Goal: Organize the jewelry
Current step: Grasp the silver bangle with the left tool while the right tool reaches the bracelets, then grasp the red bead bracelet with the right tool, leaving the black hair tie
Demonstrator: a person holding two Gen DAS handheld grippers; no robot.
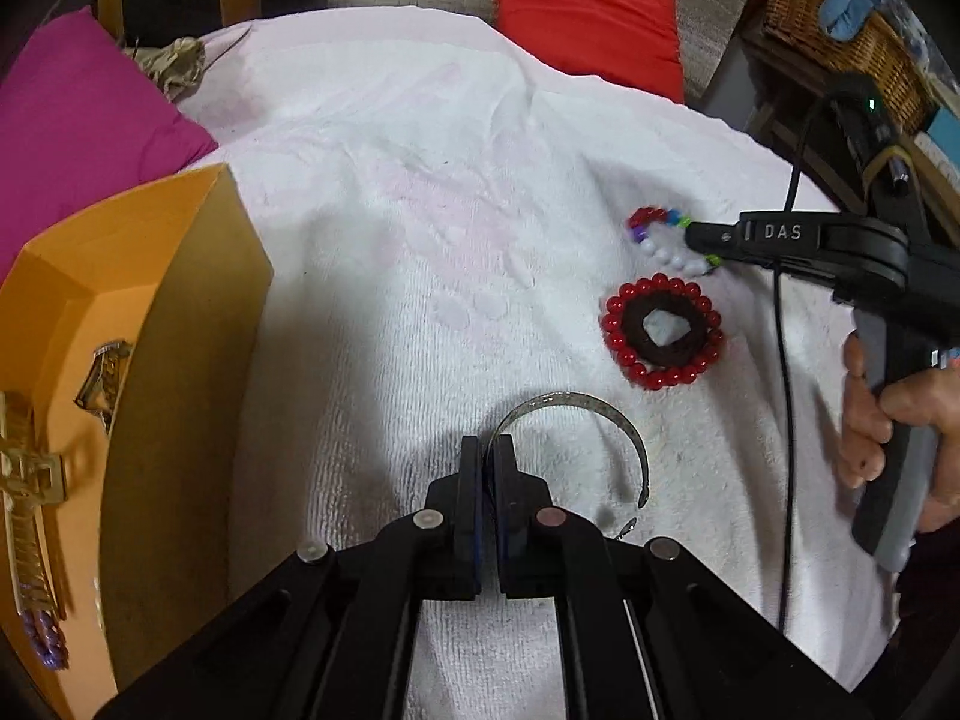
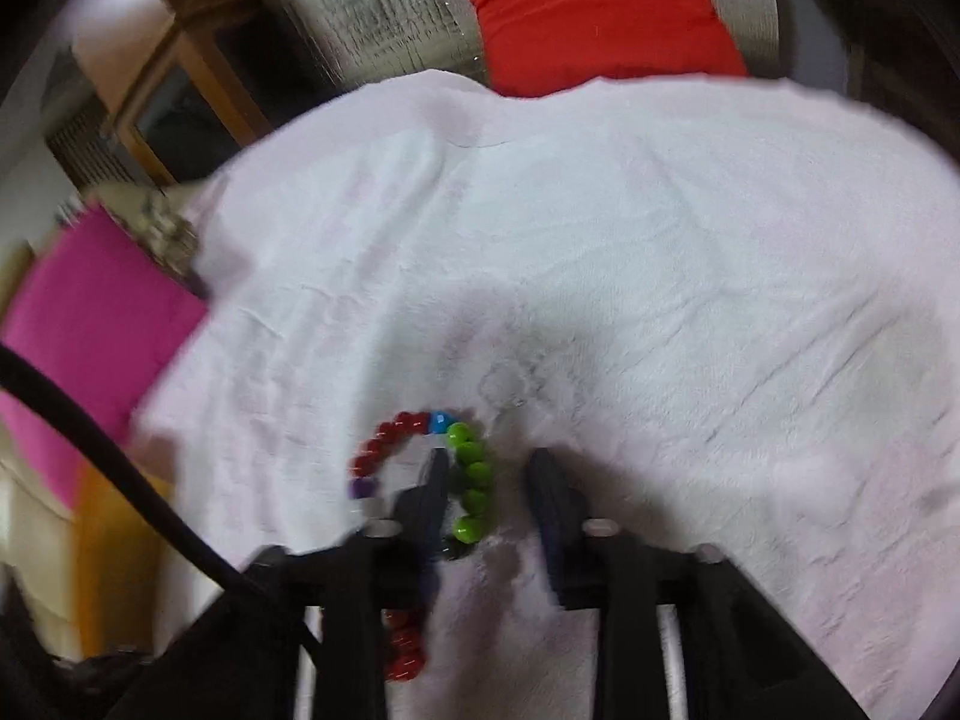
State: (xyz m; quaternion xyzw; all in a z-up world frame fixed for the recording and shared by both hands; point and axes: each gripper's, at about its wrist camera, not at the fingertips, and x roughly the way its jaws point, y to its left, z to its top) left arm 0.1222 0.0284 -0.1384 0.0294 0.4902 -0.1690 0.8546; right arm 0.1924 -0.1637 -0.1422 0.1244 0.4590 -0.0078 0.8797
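The left gripper (image 1: 487, 450) pinches the thin, stiff silver metal bangle (image 1: 591, 420); the right gripper (image 2: 489, 468) gapes around the light, rolly, many-coloured bead bracelet (image 2: 471, 480).

My left gripper (image 1: 487, 450): matte black linkage arms, flat black fingers with a blue edge on the inner pads, four round silver-grey pins across the knuckles. My right gripper (image 1: 690, 235), at three o'clock in the left view: black body stamped "DAS" in white, grey pistol handle, thin black cable (image 1: 780, 420) hanging down, yellow band and a small green light at its rear.
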